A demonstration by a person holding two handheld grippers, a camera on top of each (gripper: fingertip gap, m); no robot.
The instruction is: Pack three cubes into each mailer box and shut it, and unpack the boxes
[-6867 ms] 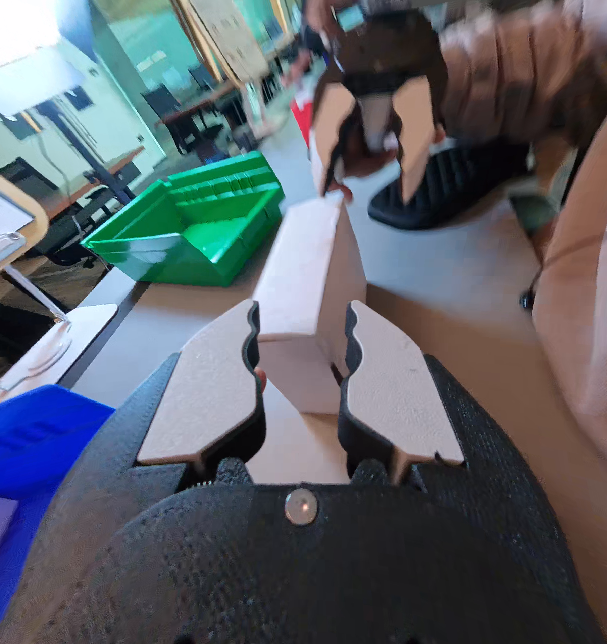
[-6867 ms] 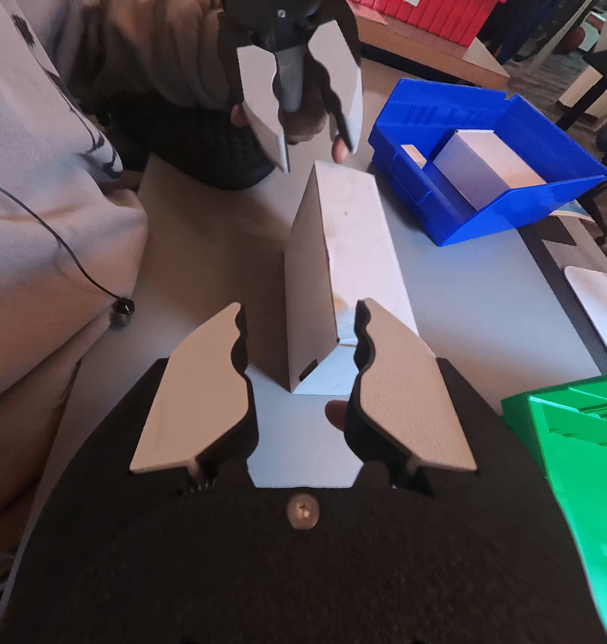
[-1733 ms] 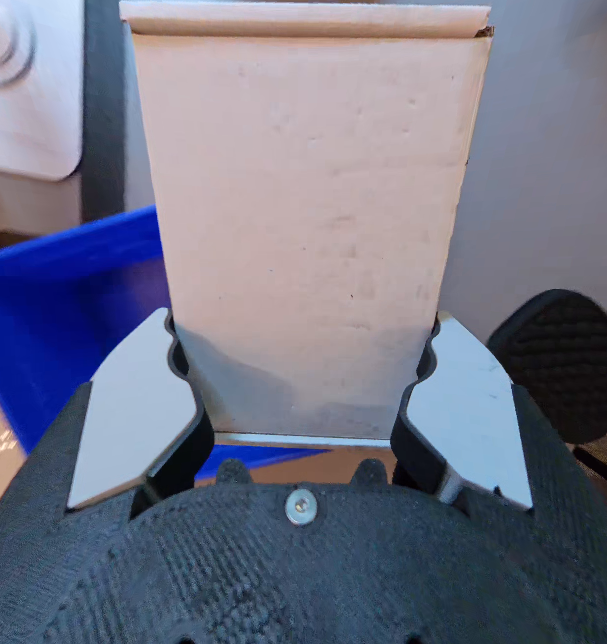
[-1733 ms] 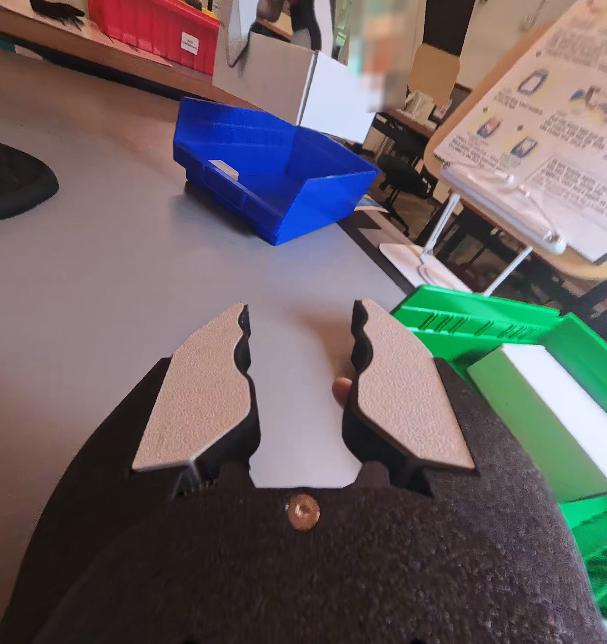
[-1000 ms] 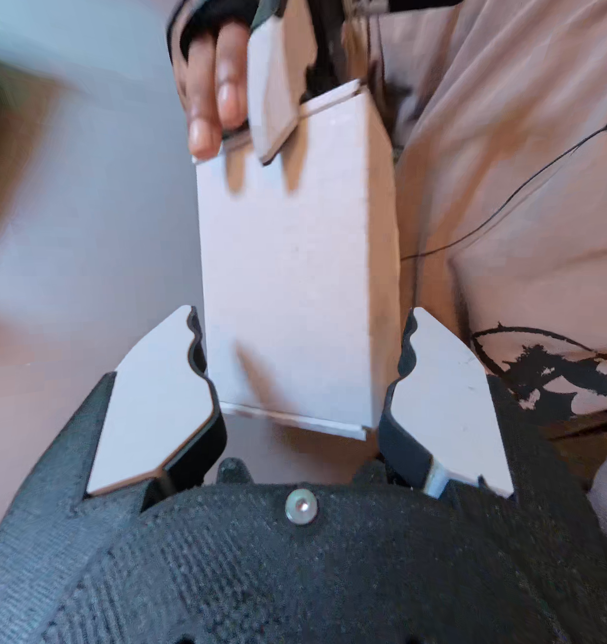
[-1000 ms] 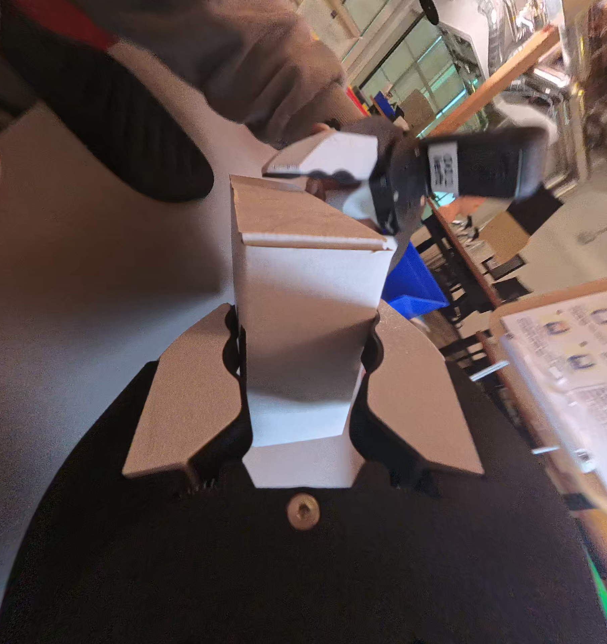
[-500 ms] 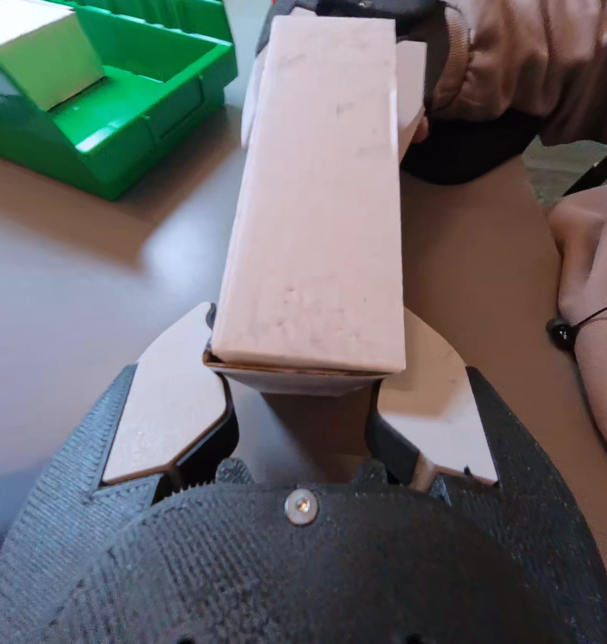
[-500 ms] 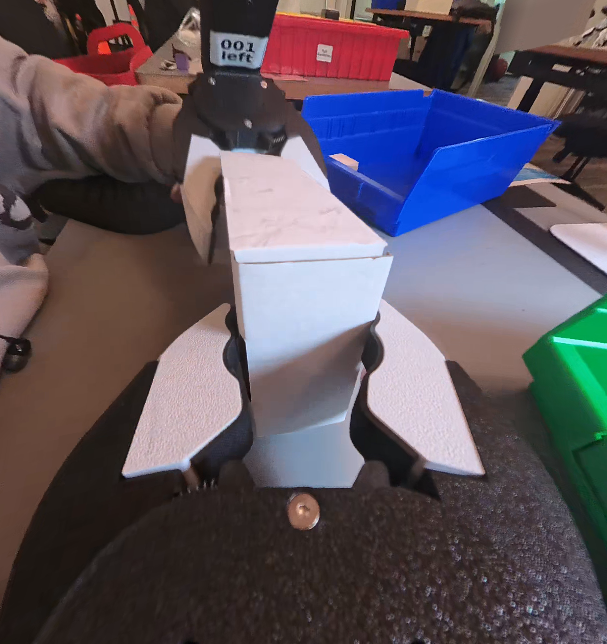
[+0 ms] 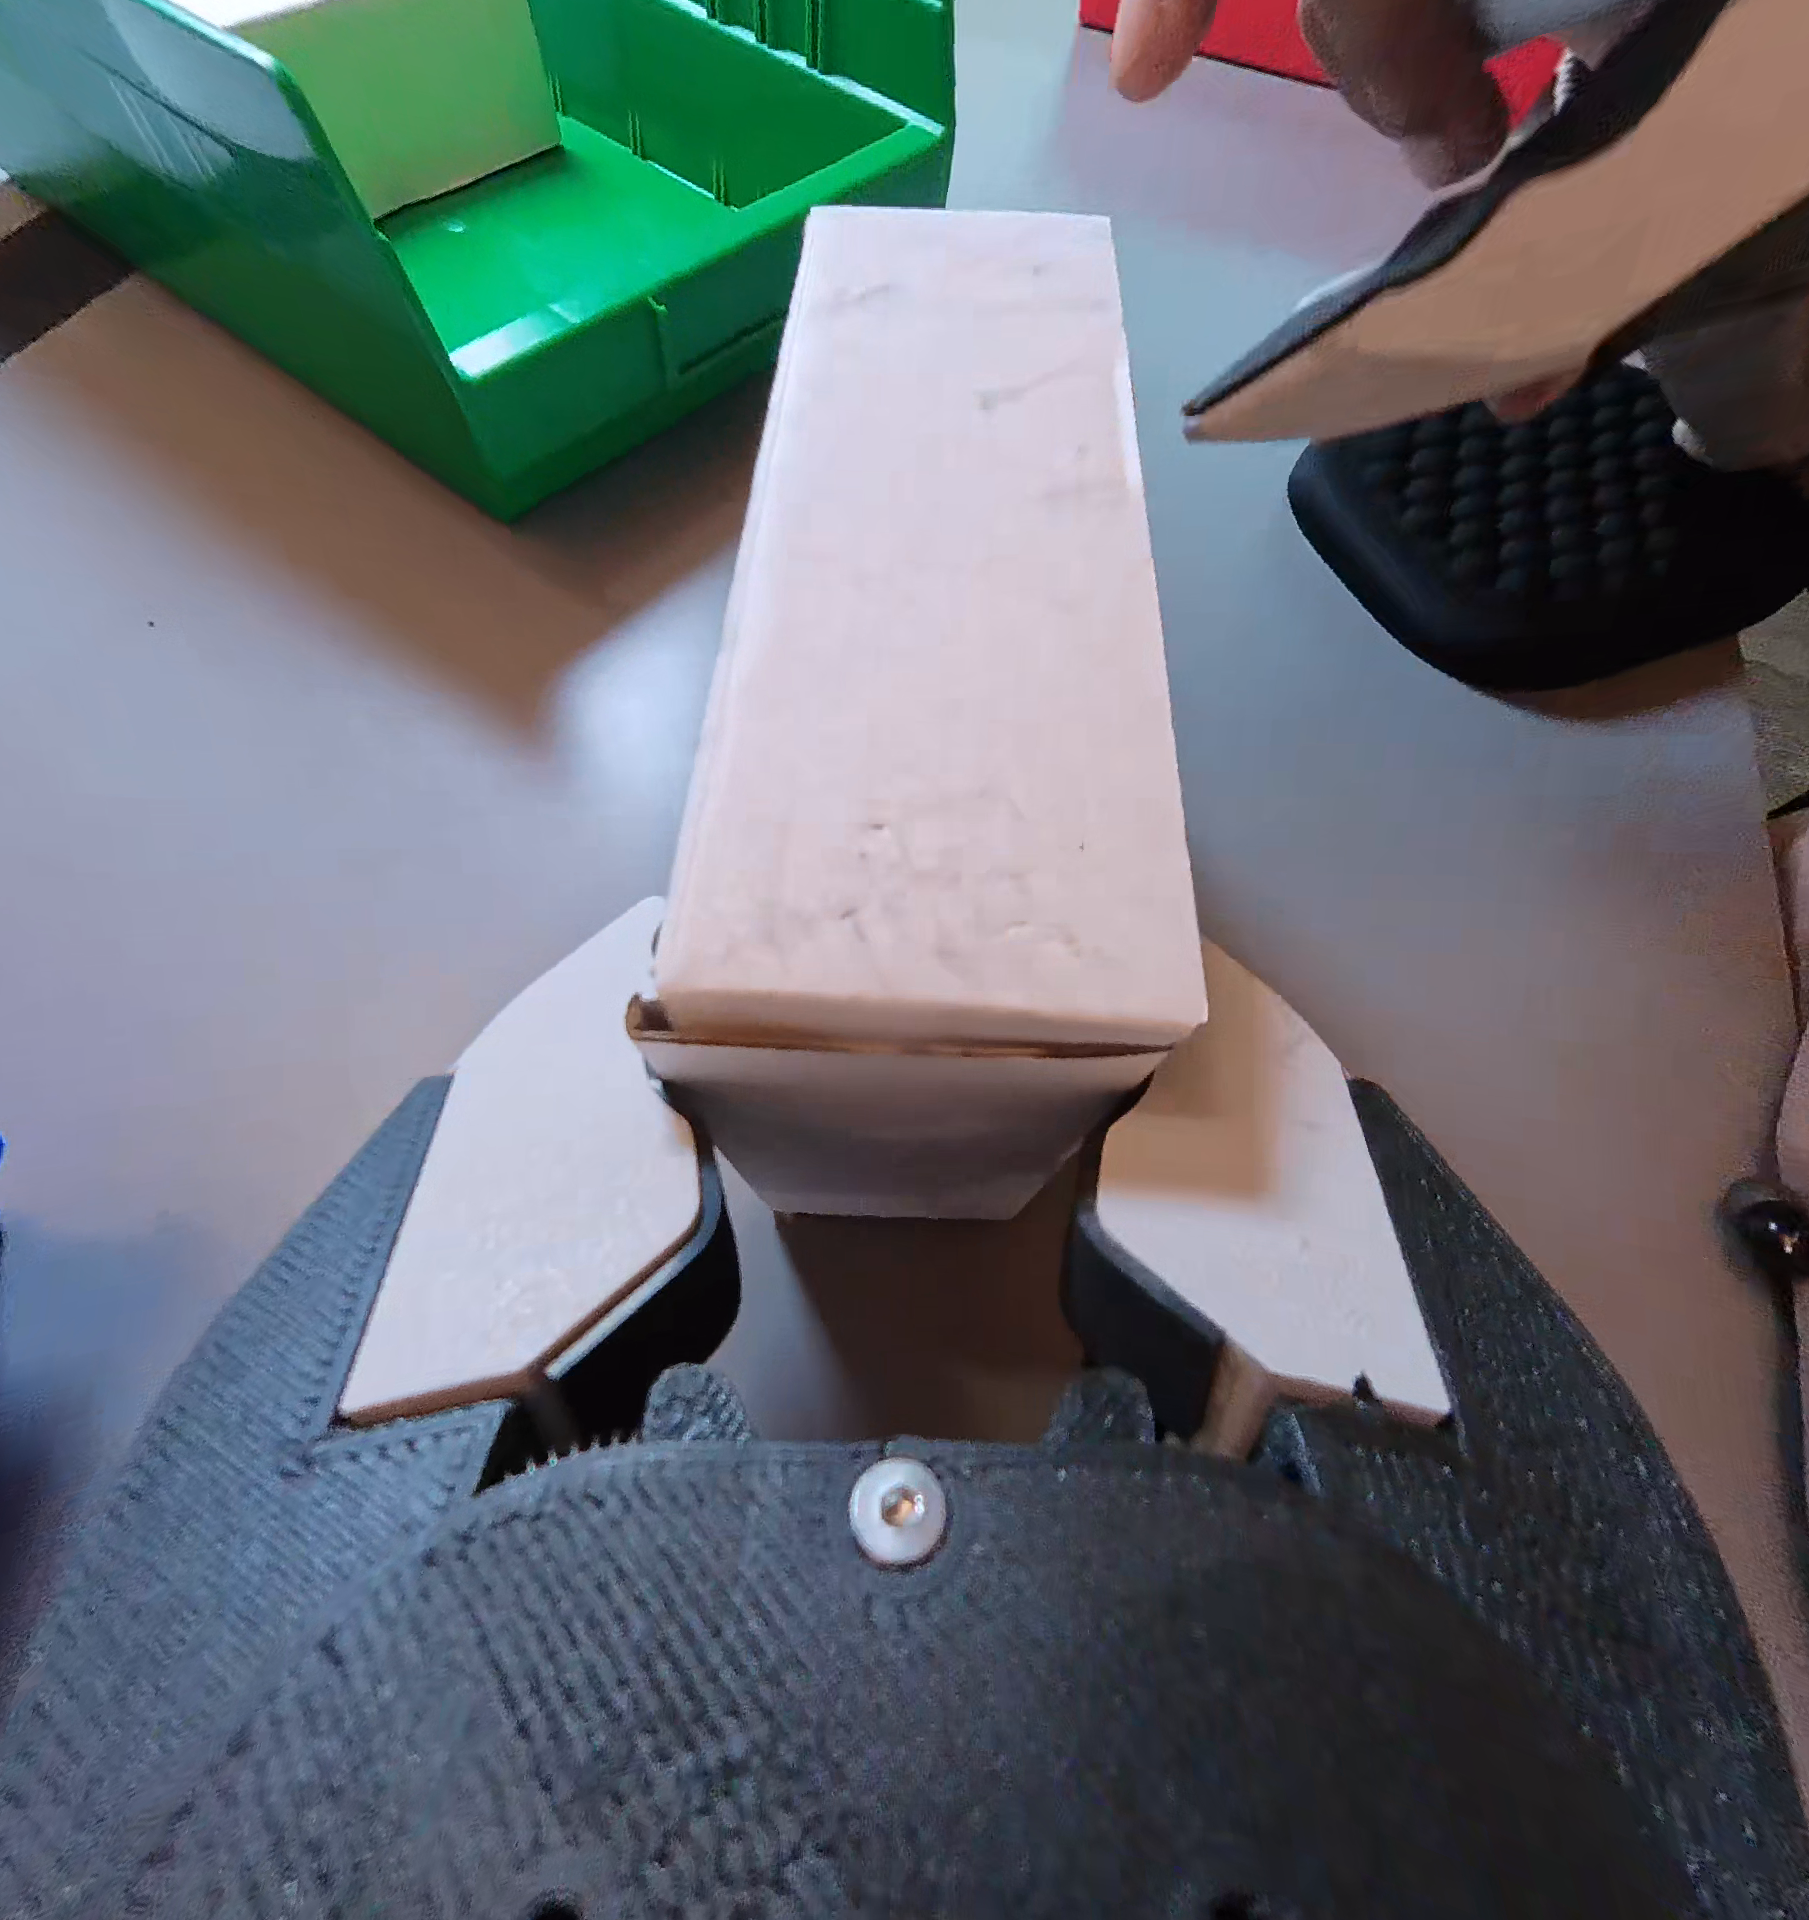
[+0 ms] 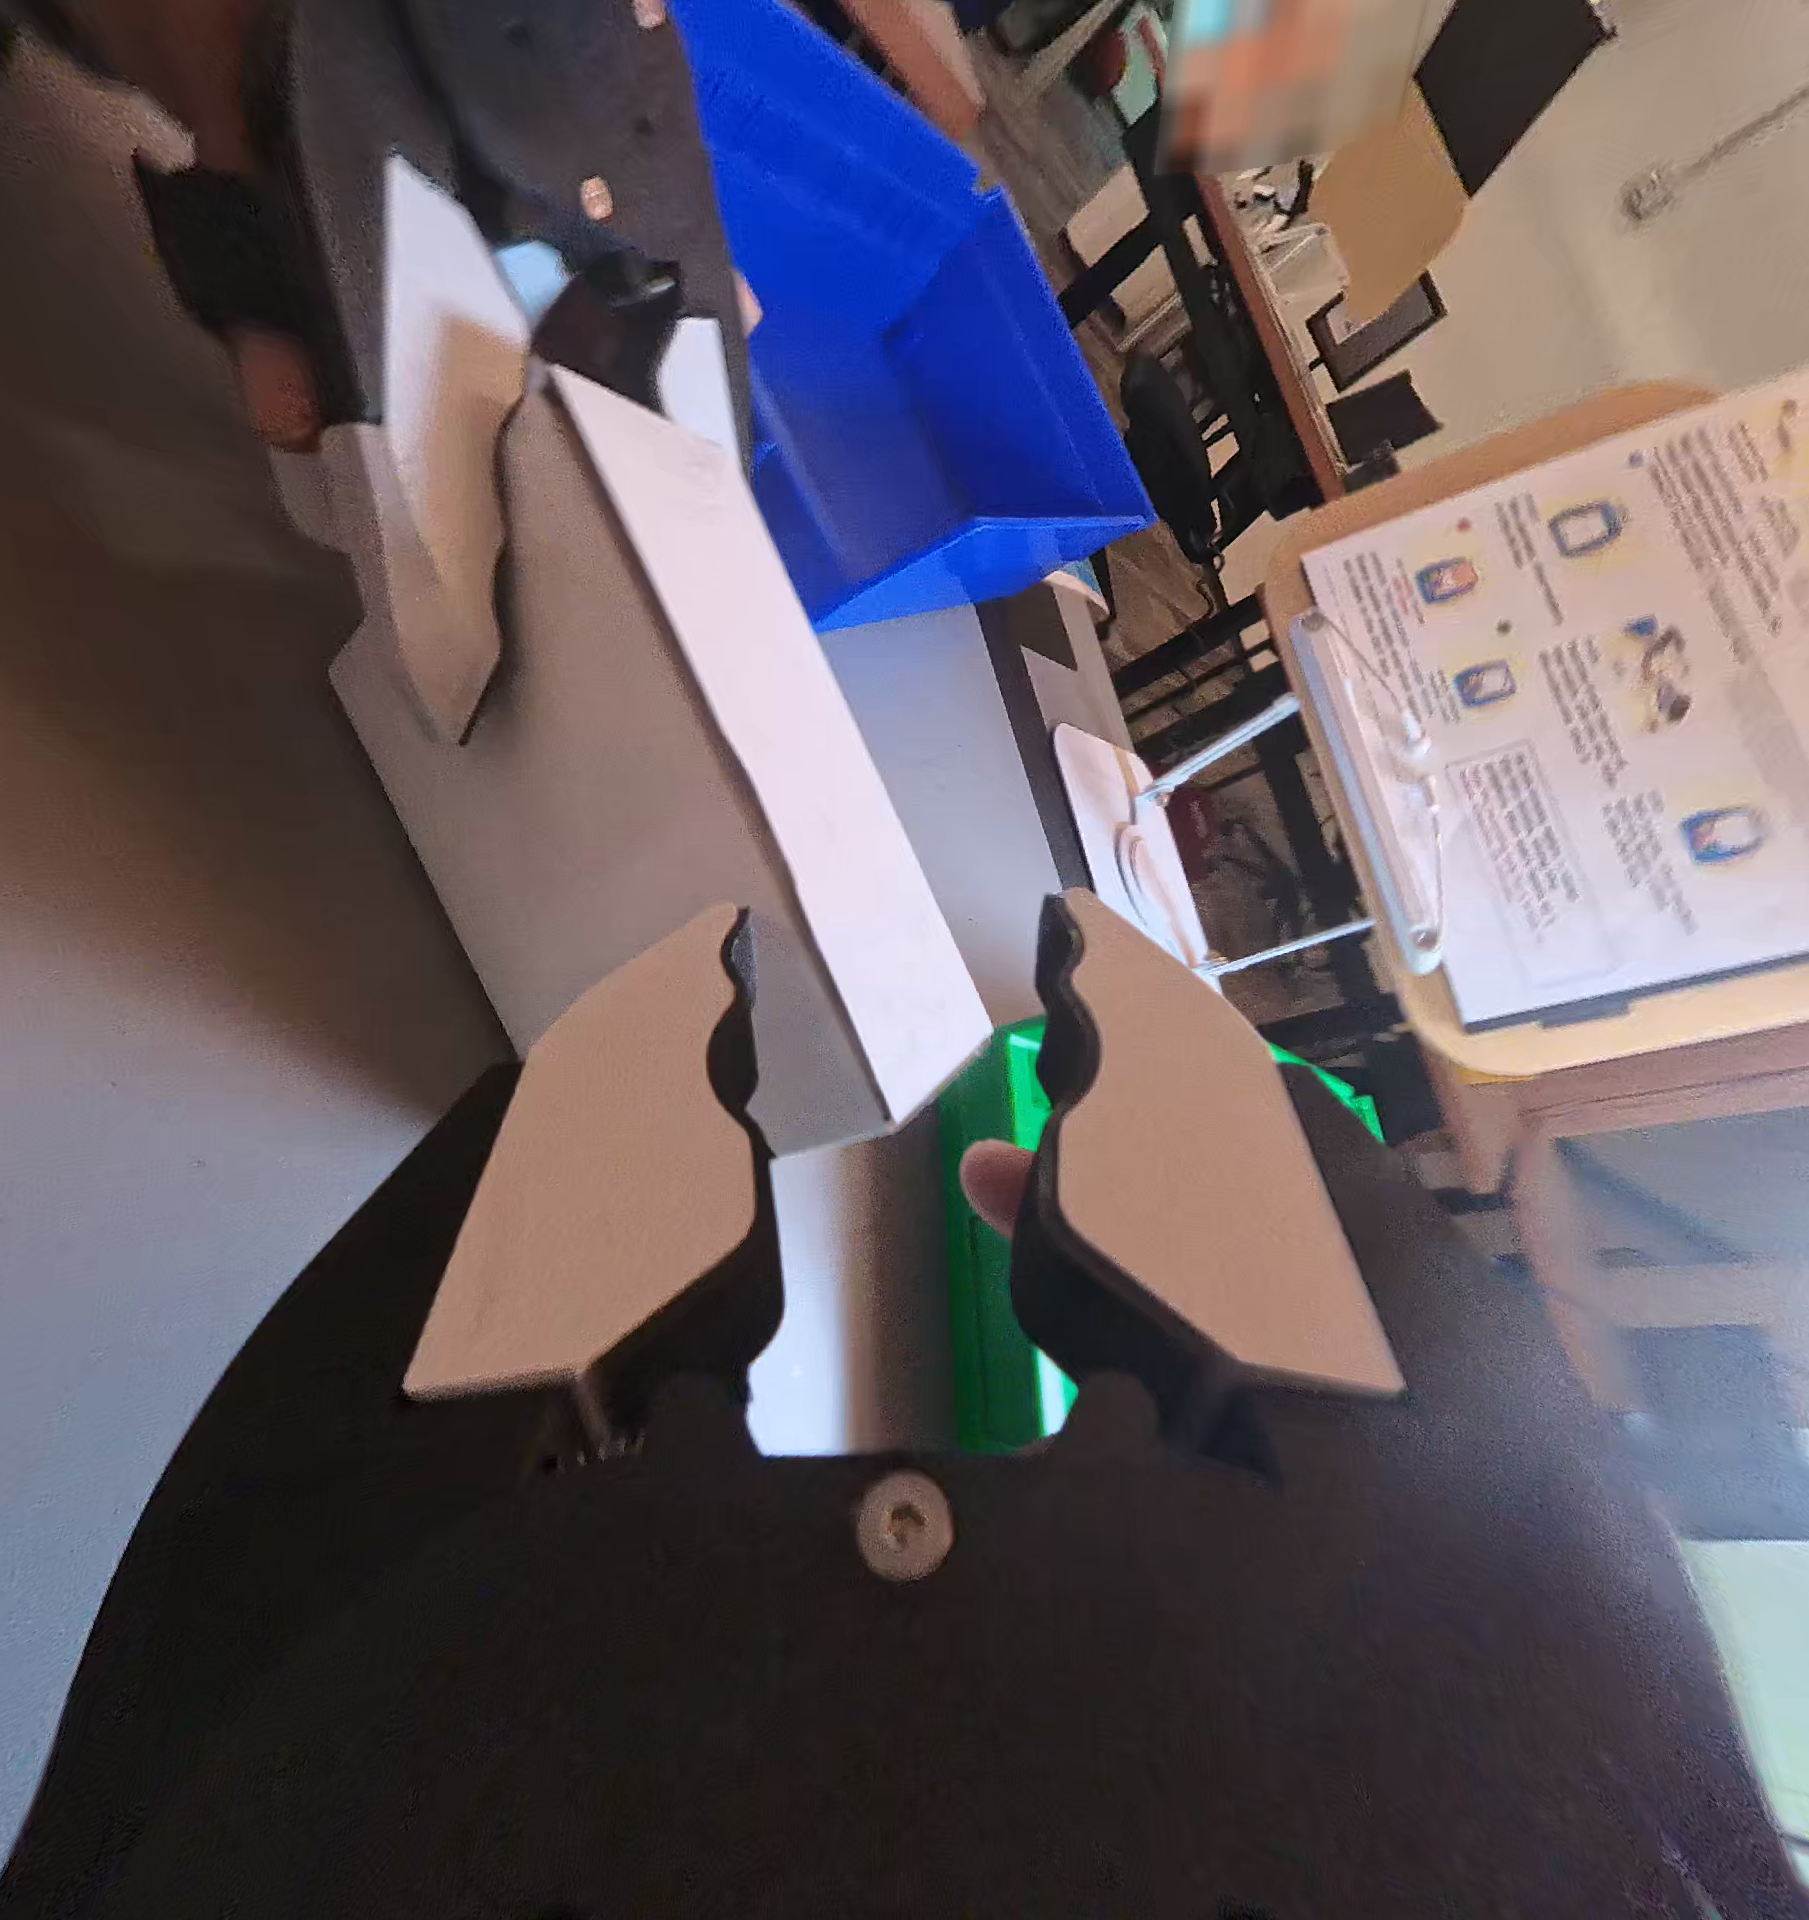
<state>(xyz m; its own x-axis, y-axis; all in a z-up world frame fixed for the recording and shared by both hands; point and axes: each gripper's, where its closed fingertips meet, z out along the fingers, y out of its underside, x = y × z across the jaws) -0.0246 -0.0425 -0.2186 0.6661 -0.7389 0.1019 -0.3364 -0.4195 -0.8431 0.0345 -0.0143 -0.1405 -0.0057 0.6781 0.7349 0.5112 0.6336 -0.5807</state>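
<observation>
Our left gripper (image 9: 921,1049) clamped the near end of the long white cardboard mailer box (image 9: 941,623), lid shut, above the grey table (image 9: 256,727) beside the green plastic bin (image 9: 526,270). Our right gripper (image 10: 895,997) stood spread, clear of it.

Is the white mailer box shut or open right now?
Shut: the mailer box has its lid flat and its front flap tucked, held in the left gripper.

Left tongs (image 9: 921,1049) clamped level, right tongs (image 10: 895,1023) parted, rolled sideways
</observation>
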